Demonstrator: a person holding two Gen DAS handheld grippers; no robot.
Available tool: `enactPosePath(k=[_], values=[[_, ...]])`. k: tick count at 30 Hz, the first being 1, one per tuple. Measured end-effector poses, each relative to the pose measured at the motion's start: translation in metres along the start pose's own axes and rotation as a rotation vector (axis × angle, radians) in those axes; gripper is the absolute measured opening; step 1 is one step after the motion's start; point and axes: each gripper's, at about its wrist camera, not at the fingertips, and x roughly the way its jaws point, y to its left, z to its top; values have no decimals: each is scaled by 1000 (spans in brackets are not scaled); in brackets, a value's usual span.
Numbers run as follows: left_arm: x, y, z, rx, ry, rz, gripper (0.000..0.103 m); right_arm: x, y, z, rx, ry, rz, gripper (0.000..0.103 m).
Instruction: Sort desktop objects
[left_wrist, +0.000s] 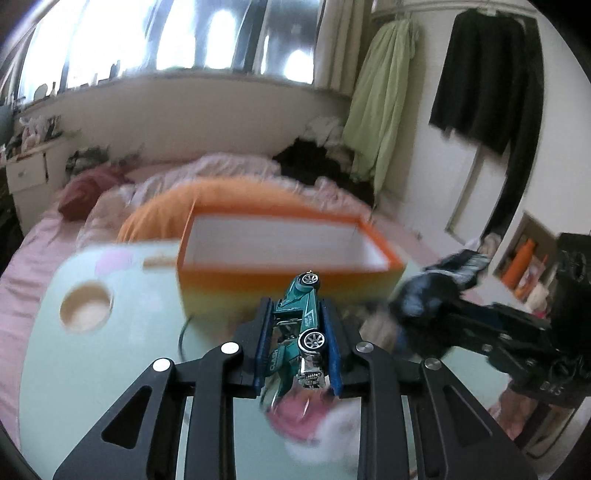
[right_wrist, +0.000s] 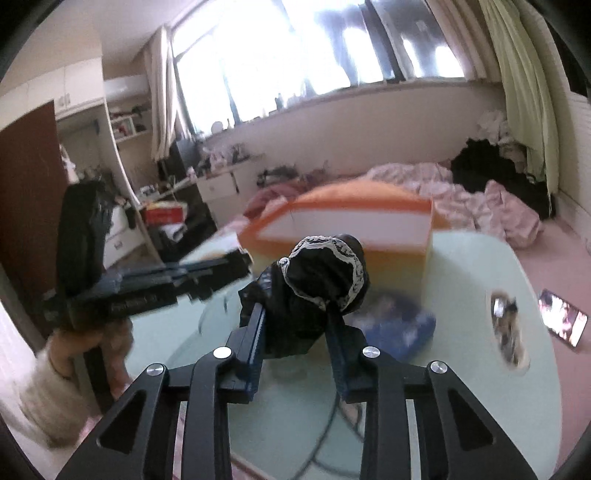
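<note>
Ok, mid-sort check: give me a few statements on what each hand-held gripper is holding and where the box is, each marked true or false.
1. The left hand-held gripper is shut on a teal toy car. True.
2. The right hand-held gripper is open with nothing in it. False: it is shut on a black lace-trimmed cloth.
3. The orange box stands open, its white inside showing. True.
4. The toy car already lies in the box. False: it sits between the fingers, short of the box.
5. A phone lies on the table. True.

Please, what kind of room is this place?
Most likely a bedroom at home: an unmade bed with pink bedding, clothes hanging by a green curtain, and a small round table set beside the bed.
</note>
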Motion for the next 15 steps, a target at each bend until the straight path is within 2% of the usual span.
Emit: enactPosePath(k=[4,7,8,9,10,11,14,15], values=[[11,-1,37,-23,-99,52,27,23,-8,46,30,-25,-10,30],[42,14,53,-104,-91,84,28,50,-13,71,18,-15,-75,32],[55,21,54,-138,-67,92,35,59,-16,75,12,-9,-105,36],[65,26,53,-162,-32,96,41,76,-19,78,8,36,-133,42],[72,31,52,-180,-1,100,49,87,-23,77,16,74,-141,57],[79,34,48,-193,30,113,52,96,-30,76,38,113,-140,67],[88,44,36,-186,78,150,54,104,-46,59,138,166,-103,68],[87,42,32,-164,61,137,54,102,-49,54,141,159,-106,68]])
